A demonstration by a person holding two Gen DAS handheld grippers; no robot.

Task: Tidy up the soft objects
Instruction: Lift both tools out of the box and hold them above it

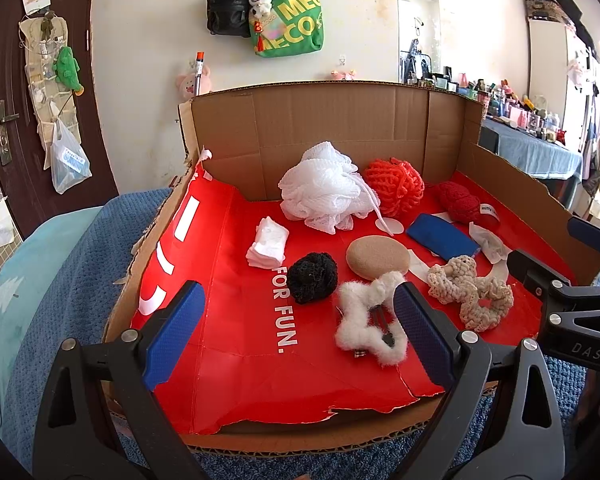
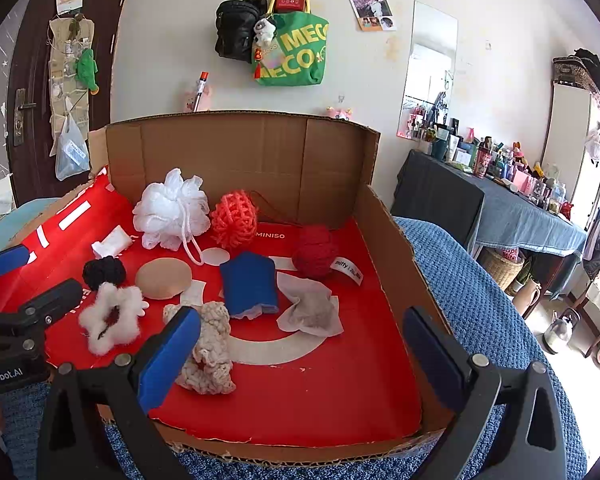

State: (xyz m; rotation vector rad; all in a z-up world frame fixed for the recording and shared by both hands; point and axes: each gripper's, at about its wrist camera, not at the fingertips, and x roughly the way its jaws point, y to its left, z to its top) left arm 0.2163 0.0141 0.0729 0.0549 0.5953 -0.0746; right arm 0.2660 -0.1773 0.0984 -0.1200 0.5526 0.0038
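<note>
My left fingers (image 1: 300, 332) are spread wide and empty over the near edge of the cardboard box (image 1: 332, 128), the fluffy white star scrunchie (image 1: 370, 318) just ahead between them. My right fingers (image 2: 300, 356) are spread too, the cream crocheted scrunchie (image 2: 210, 350) beside the left pad. Behind lie the tan sponge (image 2: 163, 278), blue cloth (image 2: 250, 284) and white bath pouf (image 2: 172, 210).
</note>
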